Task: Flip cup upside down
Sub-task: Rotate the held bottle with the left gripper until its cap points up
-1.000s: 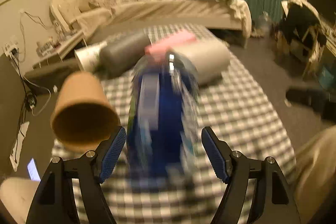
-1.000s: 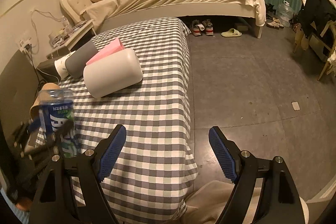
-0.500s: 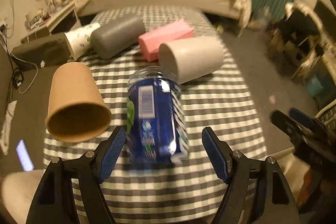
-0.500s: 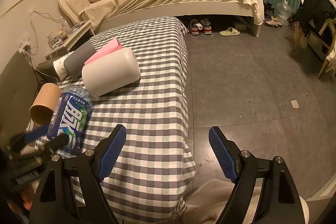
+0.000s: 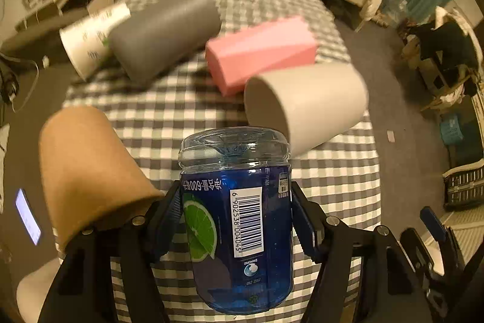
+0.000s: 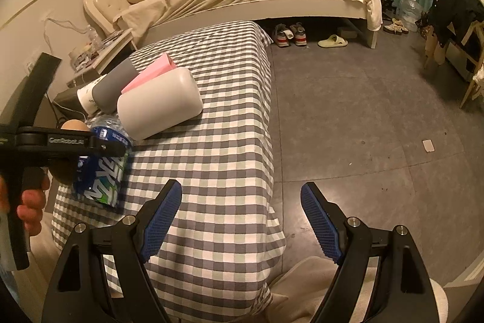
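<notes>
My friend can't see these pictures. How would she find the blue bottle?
Find the low table under the grey-and-white checked cloth. At its near left end, the left gripper clamps a clear blue plastic bottle. Unlike the plain brown paper cup beside it, it has a lime picture and barcode.

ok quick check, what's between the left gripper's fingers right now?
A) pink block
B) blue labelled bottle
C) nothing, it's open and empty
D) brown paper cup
B: in the left wrist view the left gripper is closed on the blue labelled bottle, a finger on each side of the label, while the brown paper cup sits just outside its left finger.
</notes>
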Tool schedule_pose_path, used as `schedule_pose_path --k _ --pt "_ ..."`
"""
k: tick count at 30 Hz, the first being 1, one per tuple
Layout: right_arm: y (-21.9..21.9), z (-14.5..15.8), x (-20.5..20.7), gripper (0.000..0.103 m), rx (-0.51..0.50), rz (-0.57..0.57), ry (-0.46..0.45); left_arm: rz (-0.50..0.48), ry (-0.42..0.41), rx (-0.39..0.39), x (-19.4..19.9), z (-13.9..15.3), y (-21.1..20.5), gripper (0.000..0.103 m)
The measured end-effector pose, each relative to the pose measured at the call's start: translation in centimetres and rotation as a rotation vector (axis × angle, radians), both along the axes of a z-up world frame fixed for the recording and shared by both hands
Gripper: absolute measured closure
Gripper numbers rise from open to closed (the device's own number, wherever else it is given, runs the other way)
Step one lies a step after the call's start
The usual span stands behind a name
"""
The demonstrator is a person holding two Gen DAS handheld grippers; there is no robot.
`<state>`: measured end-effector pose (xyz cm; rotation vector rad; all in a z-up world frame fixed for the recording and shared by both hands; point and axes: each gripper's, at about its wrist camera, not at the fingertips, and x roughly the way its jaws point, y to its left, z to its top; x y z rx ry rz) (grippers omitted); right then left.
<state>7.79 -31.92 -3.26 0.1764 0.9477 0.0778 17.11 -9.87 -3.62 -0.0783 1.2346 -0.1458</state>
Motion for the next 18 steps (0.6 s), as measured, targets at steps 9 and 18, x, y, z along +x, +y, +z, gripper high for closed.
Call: schedule_pose_path --k 9,18 --pt "0.8 -0.1 0.2 0.022 -0.028 0.012 0.003 -0.003 -0.574 0.17 -7.2 0.8 -1.5 0.035" --pt "1.3 -0.3 0.0 0.022 -0.063 0.008 0.003 -0.005 -0.471 0.141 -10.8 -3.0 -0.1 0.037"
